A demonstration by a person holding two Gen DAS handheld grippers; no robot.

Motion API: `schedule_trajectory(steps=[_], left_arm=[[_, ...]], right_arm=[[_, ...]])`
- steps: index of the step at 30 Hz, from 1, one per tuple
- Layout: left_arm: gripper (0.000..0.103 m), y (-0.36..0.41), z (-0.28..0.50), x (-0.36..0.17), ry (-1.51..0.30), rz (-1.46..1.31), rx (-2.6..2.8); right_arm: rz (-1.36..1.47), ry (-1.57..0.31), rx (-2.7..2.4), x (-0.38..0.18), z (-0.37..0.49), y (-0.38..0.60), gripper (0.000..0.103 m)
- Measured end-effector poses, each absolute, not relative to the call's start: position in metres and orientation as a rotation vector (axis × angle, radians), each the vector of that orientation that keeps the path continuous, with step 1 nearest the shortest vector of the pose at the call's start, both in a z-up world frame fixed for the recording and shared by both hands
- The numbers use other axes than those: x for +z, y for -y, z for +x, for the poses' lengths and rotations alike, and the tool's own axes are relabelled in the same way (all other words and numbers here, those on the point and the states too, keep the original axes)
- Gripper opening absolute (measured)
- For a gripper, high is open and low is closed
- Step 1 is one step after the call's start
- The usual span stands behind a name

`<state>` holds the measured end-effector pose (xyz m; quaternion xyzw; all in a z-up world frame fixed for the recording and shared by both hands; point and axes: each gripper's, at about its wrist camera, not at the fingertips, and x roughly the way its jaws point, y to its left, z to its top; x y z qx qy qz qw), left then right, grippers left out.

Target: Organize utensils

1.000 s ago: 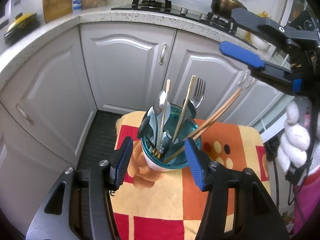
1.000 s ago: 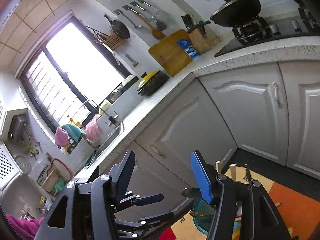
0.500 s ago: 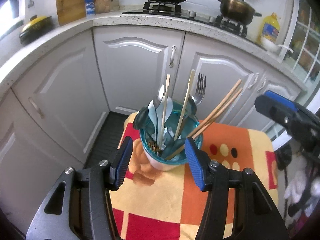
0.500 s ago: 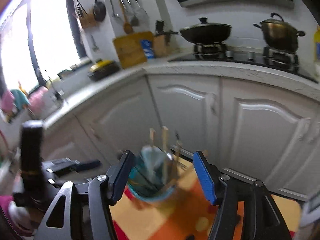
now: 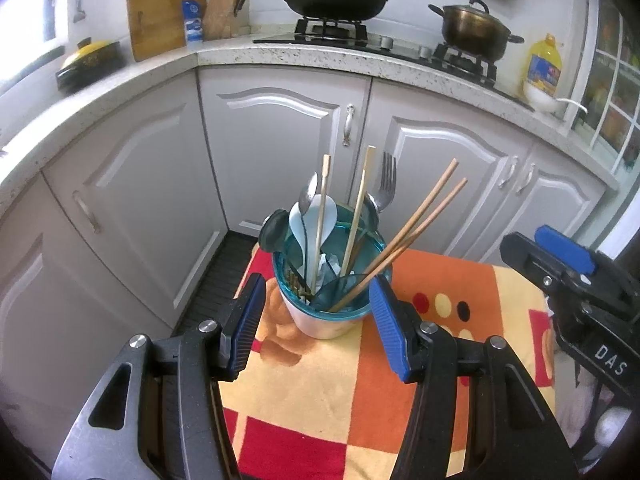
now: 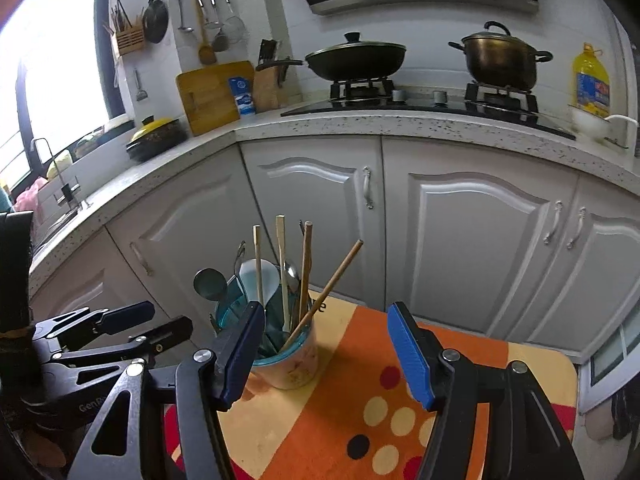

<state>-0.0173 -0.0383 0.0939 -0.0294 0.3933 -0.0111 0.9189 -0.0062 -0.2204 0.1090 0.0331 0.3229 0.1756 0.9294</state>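
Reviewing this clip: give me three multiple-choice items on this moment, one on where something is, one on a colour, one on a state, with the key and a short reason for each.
1. Where does the utensil cup stand?
A. on the patterned cloth
B. on the stove
C. in the sink

2. What colour are the gripper pads?
A. red
B. blue
C. green

3. What does the left gripper hold?
A. a fork
B. the cup
C. nothing

Key: 1 A, the cup rests on the orange, red and yellow cloth below the cabinets. 2 B, both wrist views show blue ribbed pads. 3 C, its jaws stand apart either side of the cup's base with gaps showing.
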Motion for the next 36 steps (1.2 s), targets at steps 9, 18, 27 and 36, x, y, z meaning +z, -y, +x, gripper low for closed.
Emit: schedule_trajectory(steps=[9, 18, 27, 36], left_arm=[[0.054, 0.038, -0.027, 0.102, -0.773, -0.041, 0.015], [0.054, 0.038, -0.031, 0.105, -0.765, -0.047, 0.014], [0.054, 0.038, -0.03, 0.103, -0.777, -0.047, 0.022], [0.054, 0.037, -0.03, 0.102, -0.778, -0.038, 0.028]], right_arm=[[0.061, -0.654, 0.358, 0.113, -0.015, 0.214, 0.066], [0.06, -0.657, 0.367, 0.114, -0.018, 0.21, 0.066], [0.054, -0.665, 0.361, 0.111, -0.019, 0.209, 0.066], [0.035, -0.676, 0.359, 0.108, -0.021, 0.205, 0.066]])
